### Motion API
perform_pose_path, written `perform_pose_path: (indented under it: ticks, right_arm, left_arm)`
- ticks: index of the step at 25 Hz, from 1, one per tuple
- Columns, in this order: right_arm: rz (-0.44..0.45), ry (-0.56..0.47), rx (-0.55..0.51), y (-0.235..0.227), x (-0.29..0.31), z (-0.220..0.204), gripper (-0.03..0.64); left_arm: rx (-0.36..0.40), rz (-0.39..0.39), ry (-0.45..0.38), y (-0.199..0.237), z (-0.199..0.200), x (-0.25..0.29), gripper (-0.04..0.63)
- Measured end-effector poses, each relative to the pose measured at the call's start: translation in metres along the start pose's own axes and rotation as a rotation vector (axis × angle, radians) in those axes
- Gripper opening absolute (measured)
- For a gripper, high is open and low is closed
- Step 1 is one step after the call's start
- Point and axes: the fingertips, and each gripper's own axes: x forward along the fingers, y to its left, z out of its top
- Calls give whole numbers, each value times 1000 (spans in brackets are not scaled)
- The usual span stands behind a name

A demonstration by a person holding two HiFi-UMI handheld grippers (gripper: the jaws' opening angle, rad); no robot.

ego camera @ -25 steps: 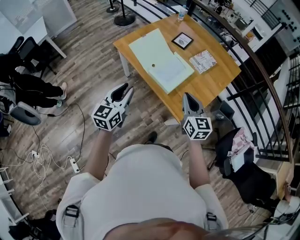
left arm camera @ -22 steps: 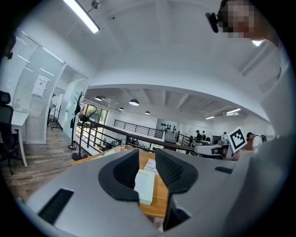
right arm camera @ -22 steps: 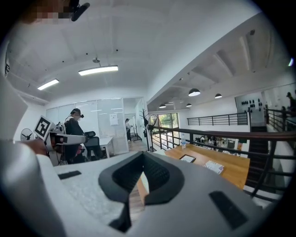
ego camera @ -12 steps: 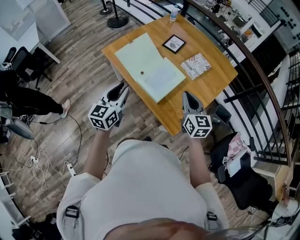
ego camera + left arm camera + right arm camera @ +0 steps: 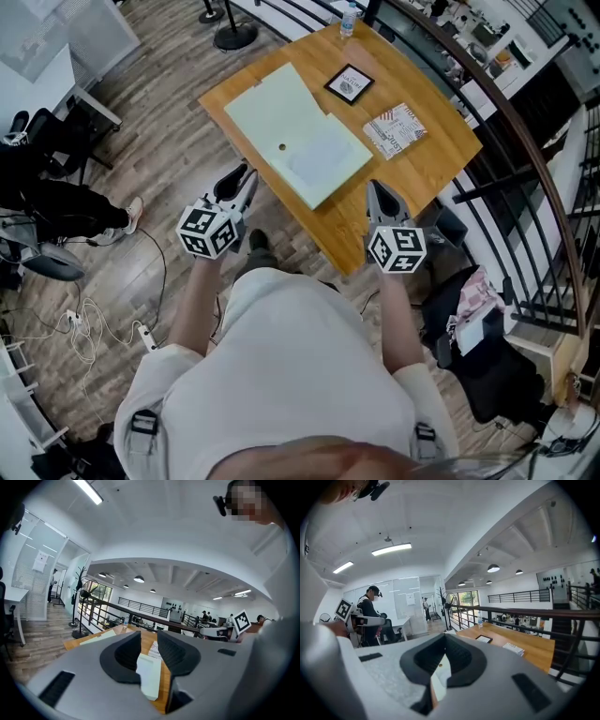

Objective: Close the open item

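A pale green folder (image 5: 281,120) lies open on the wooden table (image 5: 427,167), its flap spread to the left and white sheets on its right half (image 5: 323,157). My left gripper (image 5: 244,178) hovers over the floor just short of the table's near-left edge; its jaws stand apart with nothing between them, and the folder (image 5: 150,674) shows through the gap. My right gripper (image 5: 377,192) hangs above the table's near corner. Its jaws meet at the tips and hold nothing. In the right gripper view the folder (image 5: 439,679) lies below the right gripper (image 5: 445,637).
A black framed card (image 5: 349,83), a printed booklet (image 5: 394,130) and a water bottle (image 5: 349,17) sit on the table's far part. A curved railing (image 5: 525,150) runs along the right. Bags (image 5: 483,323) lie on the floor right; cables (image 5: 84,314) and a seated person (image 5: 56,183) left.
The table and folder have come nearer and lower in the head view as both grippers moved forward toward them. Neither gripper's jaws have changed.
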Motion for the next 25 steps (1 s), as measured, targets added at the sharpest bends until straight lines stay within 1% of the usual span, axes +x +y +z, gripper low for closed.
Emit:
perform_pose_path:
  ticks: [6, 13, 21, 25]
  right_arm:
    - [-29, -3, 11, -8, 28, 7, 3]
    - [-75, 13, 38, -10, 79, 18, 3]
    - [-158, 44, 69, -14, 135, 22, 3]
    - [-205, 63, 86, -16, 163, 16, 3]
  left_arm:
    - [1, -28, 9, 21, 9, 29, 104]
    - [12, -85, 47, 64, 29, 74, 104]
    - [42, -172, 117, 116, 41, 130, 104]
    - [51, -224, 155, 142, 40, 160, 104]
